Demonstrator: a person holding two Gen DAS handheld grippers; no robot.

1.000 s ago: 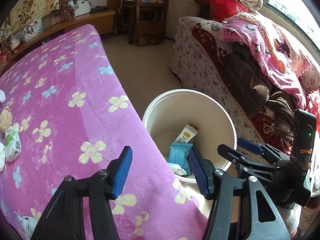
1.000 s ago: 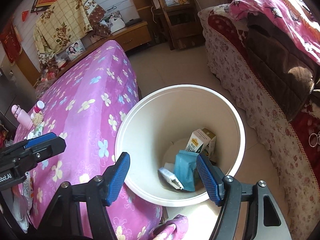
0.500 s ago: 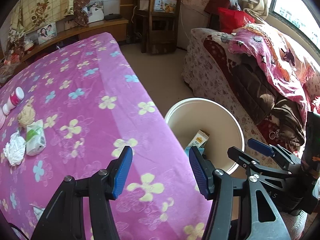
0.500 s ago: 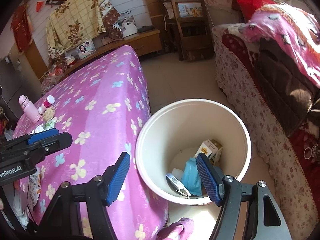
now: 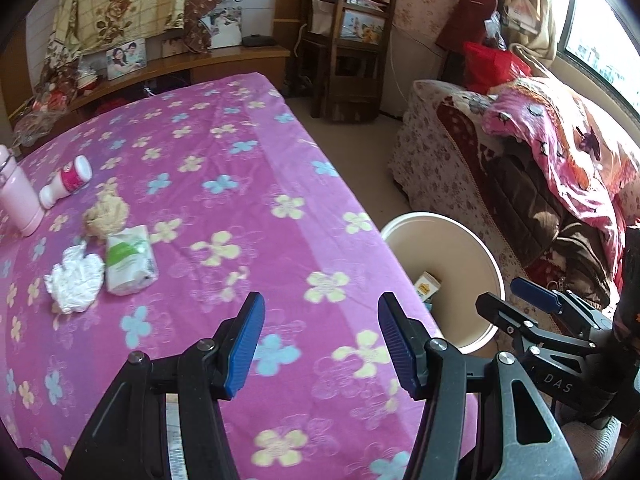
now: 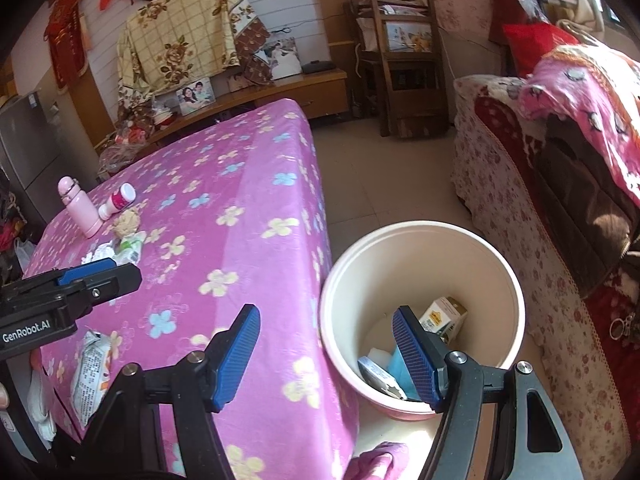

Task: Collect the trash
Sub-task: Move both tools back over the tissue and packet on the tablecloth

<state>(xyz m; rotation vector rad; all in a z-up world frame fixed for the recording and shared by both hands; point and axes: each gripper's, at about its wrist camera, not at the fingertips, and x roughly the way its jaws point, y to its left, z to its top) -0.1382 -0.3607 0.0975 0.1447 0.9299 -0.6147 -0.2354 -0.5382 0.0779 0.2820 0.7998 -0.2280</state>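
A cream bin (image 6: 496,264) stands on the floor by the table's right edge and holds a small carton (image 6: 442,314), a blue pack and a wrapper. On the purple flowered cloth (image 5: 240,216) lie a crumpled white tissue (image 5: 74,280), a green-and-white pack (image 5: 128,260), a beige crumpled lump (image 5: 106,214) and a small pink-and-white bottle (image 5: 66,186) on its side. A printed wrapper (image 6: 90,368) lies near the front edge. My left gripper (image 5: 320,344) hovers open over the cloth, empty. My right gripper (image 6: 326,356) hangs open and empty over the table edge and bin rim.
A pink flask (image 5: 16,196) stands upright at the far left of the table. A sofa with a pink blanket (image 5: 560,152) runs along the right. Wooden chairs (image 5: 344,64) and a low cabinet (image 6: 280,92) are at the back. Bare floor (image 6: 380,184) lies between table and sofa.
Both grippers rose and pulled back from the bin toward the table. The view swung left, bringing the tissue, pack and bottles into sight. Both pairs of jaws kept the same gap.
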